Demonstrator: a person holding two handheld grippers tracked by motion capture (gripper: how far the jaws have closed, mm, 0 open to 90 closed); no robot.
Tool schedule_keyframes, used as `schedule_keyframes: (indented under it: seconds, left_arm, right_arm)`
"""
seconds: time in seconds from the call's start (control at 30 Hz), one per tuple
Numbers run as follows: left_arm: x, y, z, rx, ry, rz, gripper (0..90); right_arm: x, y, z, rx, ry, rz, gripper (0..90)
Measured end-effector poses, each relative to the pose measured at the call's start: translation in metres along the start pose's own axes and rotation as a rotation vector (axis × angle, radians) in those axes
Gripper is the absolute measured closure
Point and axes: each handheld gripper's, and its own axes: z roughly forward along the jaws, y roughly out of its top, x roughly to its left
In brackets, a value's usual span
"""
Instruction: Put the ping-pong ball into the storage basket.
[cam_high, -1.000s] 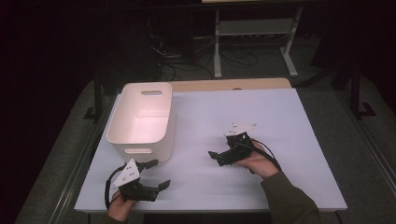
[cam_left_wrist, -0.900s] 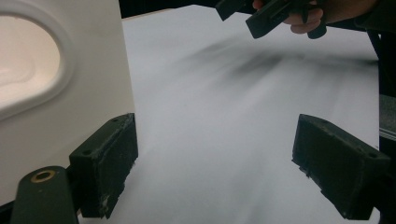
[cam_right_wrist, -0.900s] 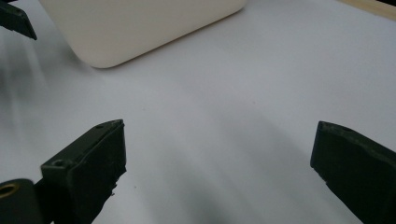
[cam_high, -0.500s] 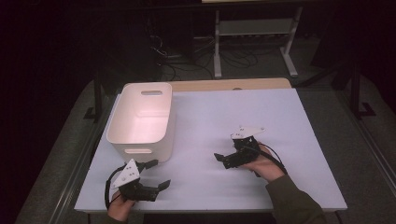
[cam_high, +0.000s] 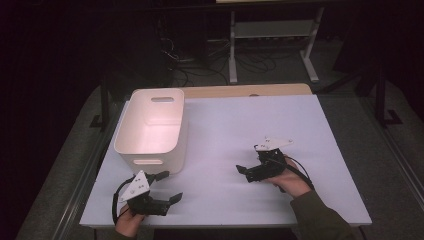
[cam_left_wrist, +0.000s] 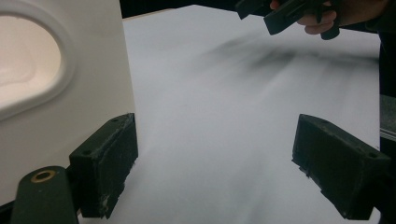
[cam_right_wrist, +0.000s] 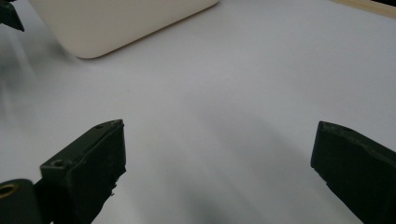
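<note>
The white plastic bin stands on the desk just beside the left hand-held gripper, ahead and left of its jaws. Both the left and right hand-held gripper are spread apart, holding nothing. Judged light, rigid and smooth; the handle cutout, seen close in the left gripper view, offers the surest hold.

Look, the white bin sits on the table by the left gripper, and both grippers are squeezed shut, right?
Not quite. The white bin does sit on the table by the left gripper, but neither the left nor the right gripper is shut. Both are open and empty. Each gripper view shows its two jaws standing wide apart with bare table between them.
</note>
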Motion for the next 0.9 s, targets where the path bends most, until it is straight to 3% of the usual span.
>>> schedule_keyframes:
  seconds: [0.9]
  left_arm:
    - [0.000, 0.000, 0.000, -0.001, 0.003, -0.004, 14.1]
  right_arm:
    - [-0.018, -0.033, -0.029, -0.010, -0.071, 0.055, 2.5]
